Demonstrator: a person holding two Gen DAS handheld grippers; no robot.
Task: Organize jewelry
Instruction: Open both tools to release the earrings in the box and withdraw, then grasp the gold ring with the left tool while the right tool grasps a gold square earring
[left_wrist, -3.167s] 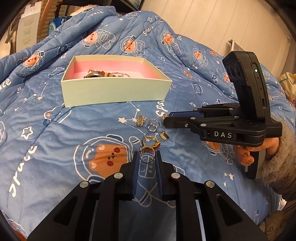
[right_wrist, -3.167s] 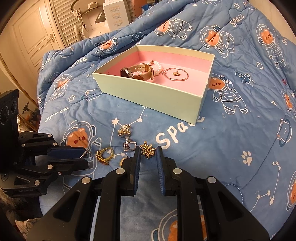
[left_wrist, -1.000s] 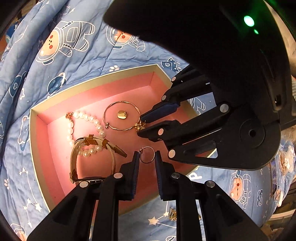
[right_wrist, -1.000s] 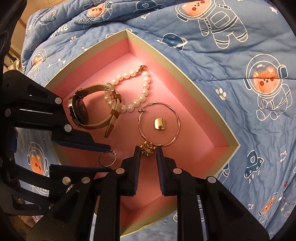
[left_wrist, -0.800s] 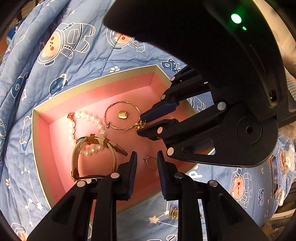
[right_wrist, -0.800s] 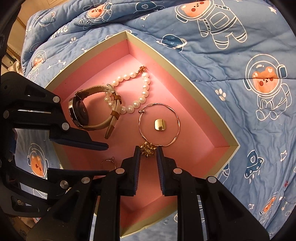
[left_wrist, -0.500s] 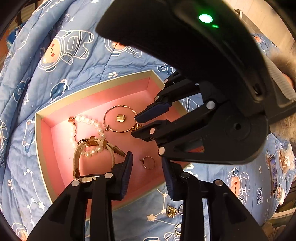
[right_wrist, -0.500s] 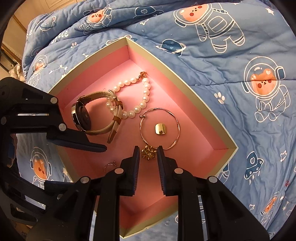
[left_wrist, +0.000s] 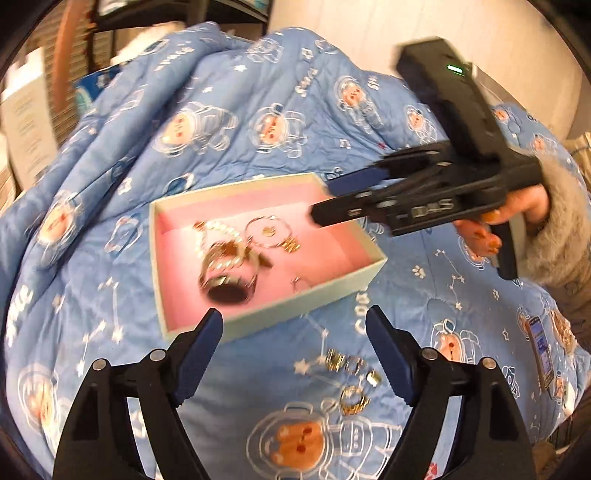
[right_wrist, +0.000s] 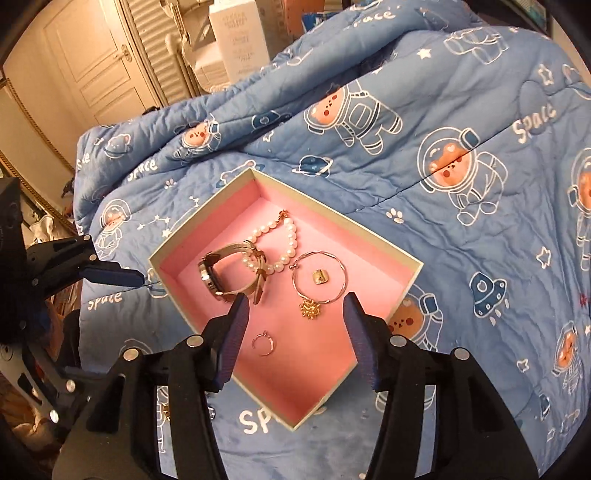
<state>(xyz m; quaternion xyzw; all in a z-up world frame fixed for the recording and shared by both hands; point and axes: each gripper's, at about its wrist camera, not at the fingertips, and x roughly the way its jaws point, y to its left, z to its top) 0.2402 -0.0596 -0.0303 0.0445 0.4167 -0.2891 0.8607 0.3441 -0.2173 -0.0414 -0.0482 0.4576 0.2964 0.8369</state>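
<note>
My left claw (left_wrist: 293, 328) and right claw (right_wrist: 293, 314) have both just been spreading wide, and neither has anything between its pads. Ahead of my right one, inside the pink-lined box (right_wrist: 373, 236), lie the thin ring (right_wrist: 263, 343) and gold charm (right_wrist: 311, 308), with the watch (right_wrist: 231, 271), pearls (right_wrist: 275, 242) and bangle (right_wrist: 319, 277) beyond. Just under my left claw, loose gold pieces (left_wrist: 349, 380), blurred, perhaps rings, wait on the quilt (left_wrist: 258, 122), so both claws are open for the next pick.

Both wrist views look steeply down from close above the bed (right_wrist: 461, 92), from different sides, sharing the box (left_wrist: 354, 278) (right_wrist: 373, 240).
</note>
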